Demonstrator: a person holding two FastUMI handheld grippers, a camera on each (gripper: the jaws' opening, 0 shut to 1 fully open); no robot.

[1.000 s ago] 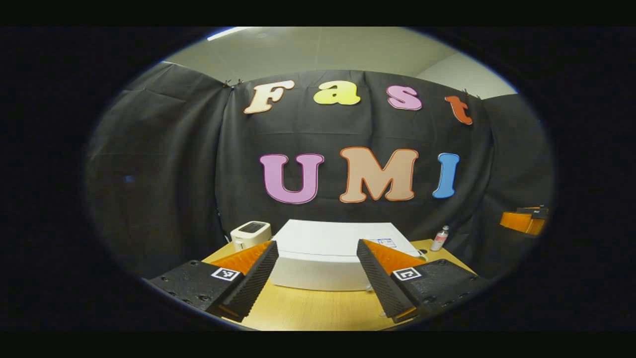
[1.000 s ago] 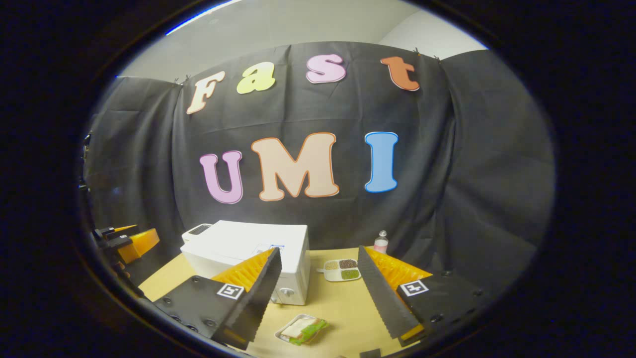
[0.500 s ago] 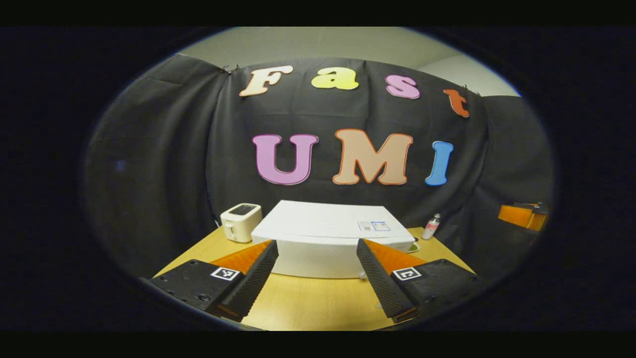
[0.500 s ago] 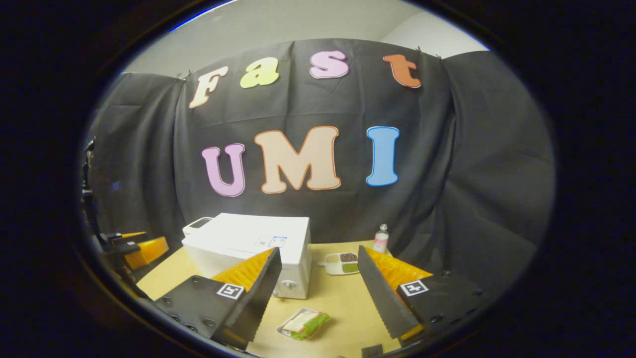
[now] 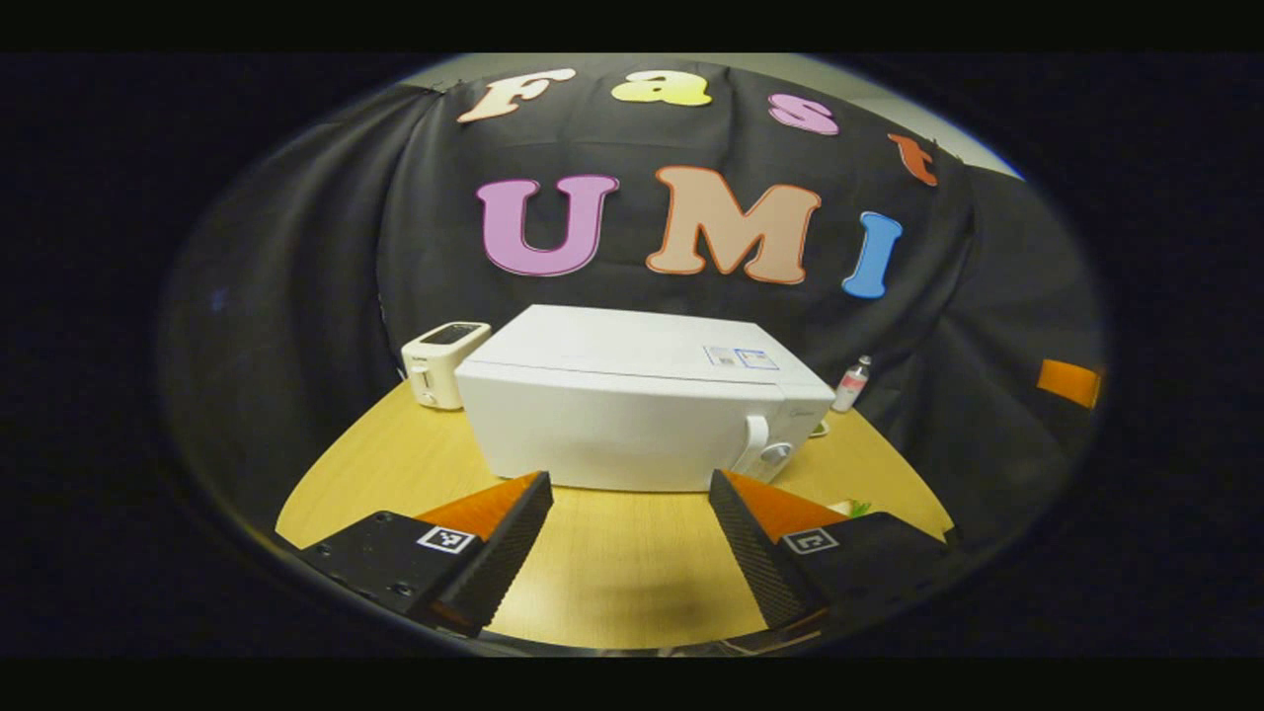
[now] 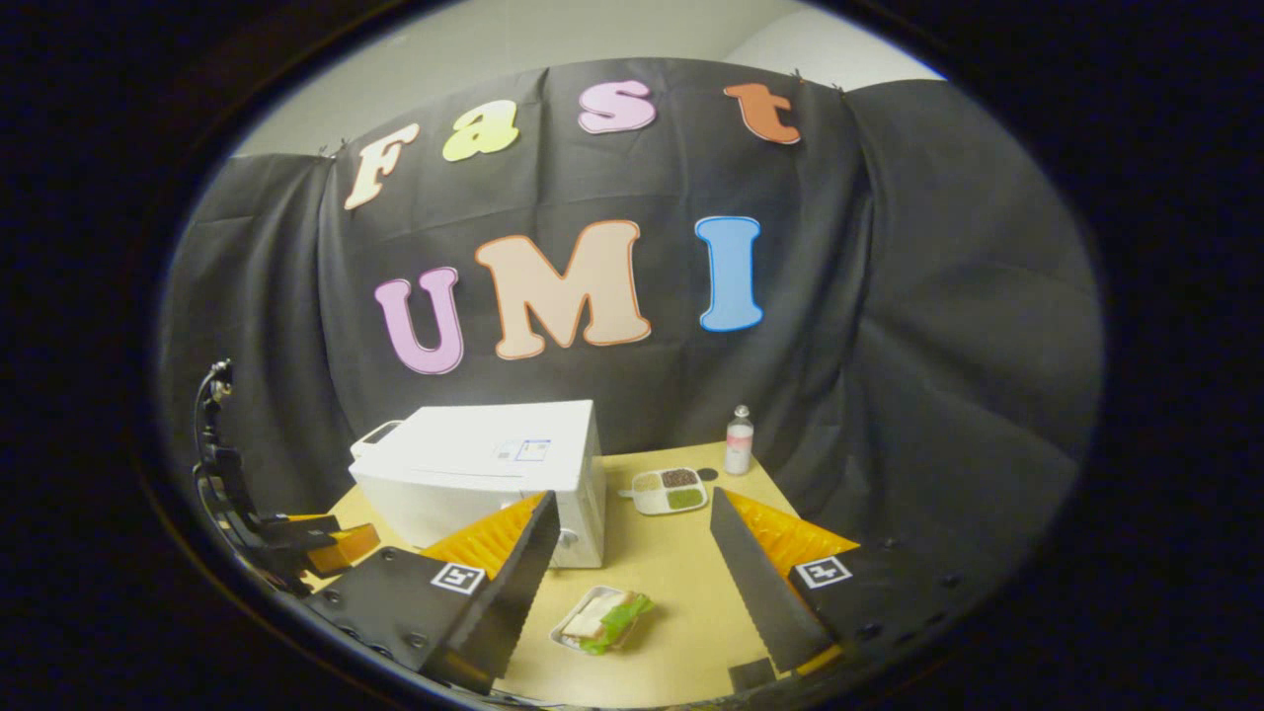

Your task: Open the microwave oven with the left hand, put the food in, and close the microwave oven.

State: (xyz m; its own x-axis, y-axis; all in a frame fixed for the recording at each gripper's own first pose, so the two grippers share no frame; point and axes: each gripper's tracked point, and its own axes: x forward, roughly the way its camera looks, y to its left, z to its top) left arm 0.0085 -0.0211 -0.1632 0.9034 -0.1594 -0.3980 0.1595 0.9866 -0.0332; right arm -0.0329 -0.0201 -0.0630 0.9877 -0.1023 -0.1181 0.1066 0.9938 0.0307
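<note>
Counting: one microwave (image 5: 632,415), door shut, mid-surface (image 5: 612,563) | one sandwich tray (image 6: 600,620) lies in front of it | one toaster (image 5: 441,361) | one bottle (image 6: 738,440) | one divided dish (image 6: 668,490) | left tongs (image 5: 630,538), right tongs (image 6: 632,583) are held spread, empty | microwave labels unreadable

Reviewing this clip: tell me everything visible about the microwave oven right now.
The microwave oven is a white box with a smooth, glossy-looking shell, standing upright on the wooden table. Its door is shut. A white vertical handle sits near the front's right end, with a round knob beside it. Small stickers lie on its flat top. A white toaster stands close by its left rear corner. Nothing grips it; the left gripper is open, short of its front.
</note>
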